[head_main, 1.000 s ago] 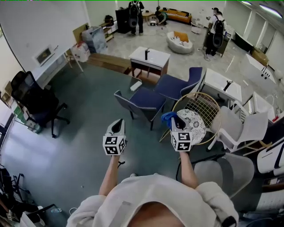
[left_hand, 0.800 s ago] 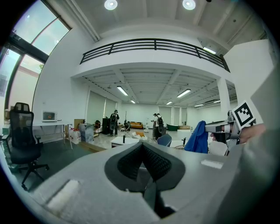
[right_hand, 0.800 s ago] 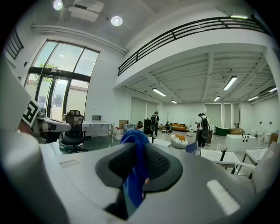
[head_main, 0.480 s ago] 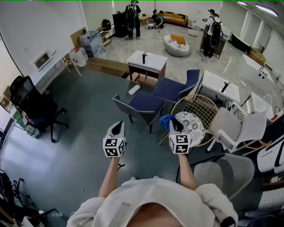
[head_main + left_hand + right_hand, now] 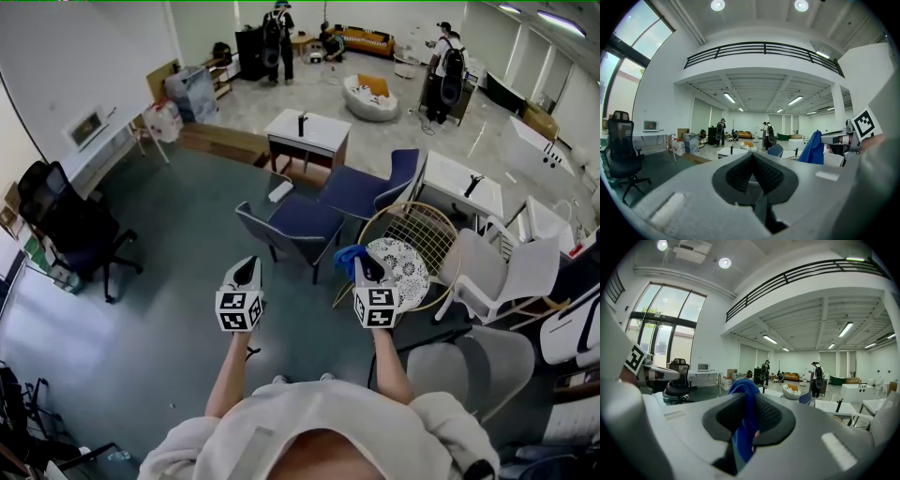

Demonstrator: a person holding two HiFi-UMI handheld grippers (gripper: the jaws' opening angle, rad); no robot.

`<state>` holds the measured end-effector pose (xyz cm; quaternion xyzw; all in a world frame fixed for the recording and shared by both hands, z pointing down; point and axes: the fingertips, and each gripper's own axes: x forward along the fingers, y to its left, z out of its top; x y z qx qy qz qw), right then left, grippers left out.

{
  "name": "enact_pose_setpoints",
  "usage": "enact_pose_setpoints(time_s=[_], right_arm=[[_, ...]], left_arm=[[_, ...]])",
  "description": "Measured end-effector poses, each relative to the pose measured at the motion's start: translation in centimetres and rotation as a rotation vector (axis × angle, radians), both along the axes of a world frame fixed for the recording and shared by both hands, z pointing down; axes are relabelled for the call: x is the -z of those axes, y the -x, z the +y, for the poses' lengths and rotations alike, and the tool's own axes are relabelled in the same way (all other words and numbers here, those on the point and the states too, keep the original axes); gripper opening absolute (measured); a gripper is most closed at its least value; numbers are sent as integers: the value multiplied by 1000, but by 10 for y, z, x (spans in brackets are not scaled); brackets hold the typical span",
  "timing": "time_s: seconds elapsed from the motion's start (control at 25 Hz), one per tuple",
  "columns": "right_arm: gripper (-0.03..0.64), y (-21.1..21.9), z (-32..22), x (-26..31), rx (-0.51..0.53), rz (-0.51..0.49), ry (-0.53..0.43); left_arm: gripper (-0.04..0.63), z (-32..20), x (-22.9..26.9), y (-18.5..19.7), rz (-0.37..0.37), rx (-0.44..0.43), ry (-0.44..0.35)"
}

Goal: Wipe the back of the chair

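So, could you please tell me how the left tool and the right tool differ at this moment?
The right tool is clamped on a crumpled blue cloth; the left tool is shut on nothing. In the head view the right tool appears over the round wire-backed chair, while the left tool appears over the teal floor. Both are light grey, carry a marker cube and point forward.

Black office chair (image 5: 66,220) left; white table (image 5: 314,129) centre (people (image 5: 276,33) beyond).
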<state>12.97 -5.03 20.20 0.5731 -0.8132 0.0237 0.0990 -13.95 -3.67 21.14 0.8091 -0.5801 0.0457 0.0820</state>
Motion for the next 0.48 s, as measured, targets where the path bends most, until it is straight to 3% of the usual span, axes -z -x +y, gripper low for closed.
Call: enact_pose_setpoints(time_s=[0.48], right_arm=[[52, 6, 0, -5, 11, 14, 11]], left_arm=[[-2, -5, 1, -4, 6, -7, -4]])
